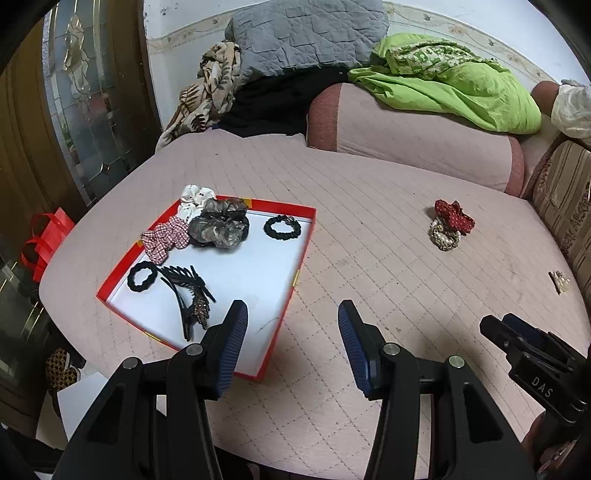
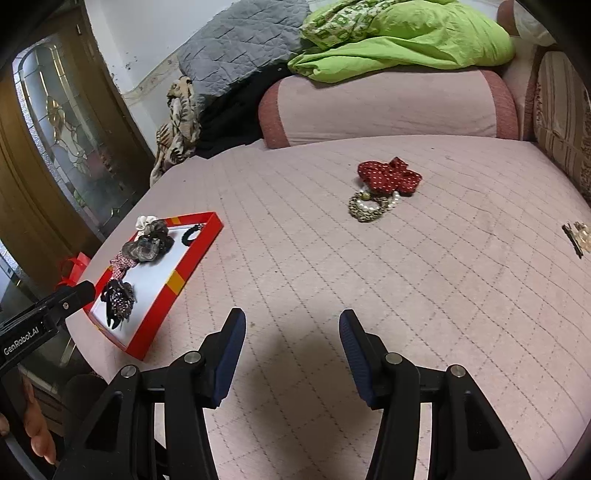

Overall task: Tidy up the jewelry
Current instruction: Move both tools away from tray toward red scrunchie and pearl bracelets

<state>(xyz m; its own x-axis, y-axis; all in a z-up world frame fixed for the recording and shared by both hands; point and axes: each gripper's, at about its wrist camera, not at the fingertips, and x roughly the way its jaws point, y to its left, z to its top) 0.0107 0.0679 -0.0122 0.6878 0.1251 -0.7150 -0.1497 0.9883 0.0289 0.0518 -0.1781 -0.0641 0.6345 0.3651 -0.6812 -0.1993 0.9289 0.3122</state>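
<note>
**Both grippers empty above the quilted bed**

Fingers of the left gripper point(image 1: 291, 321) stand apart with nothing between them, at the lower centre of its view, over the near right corner of the red tray point(image 1: 110, 295). Likewise released, the right gripper point(image 2: 291, 328) hangs over bare pink quilted bedspread point(image 2: 332, 277) at the bottom of its own view.

Across the top lie a pink bolster point(image 1: 406, 125), a green blanket point(image 1: 461, 92) and a grey quilted pillow point(image 1: 303, 33).

At left centre, the tray holds a camouflage scrunchie point(image 1: 218, 227), a red checked scrunchie point(image 1: 164, 238), a white scrunchie point(image 1: 194, 199) on the far rim, black hair claws point(image 1: 192, 299) and two black hair ties point(image 1: 282, 226).

Right of centre on the bedspread, well apart from the tray, a red dotted bow point(image 2: 388, 177) touches a pearl and leopard-print hair tie point(image 2: 369, 206). A small hair clip point(image 2: 574, 236) lies at the right edge.
</note>
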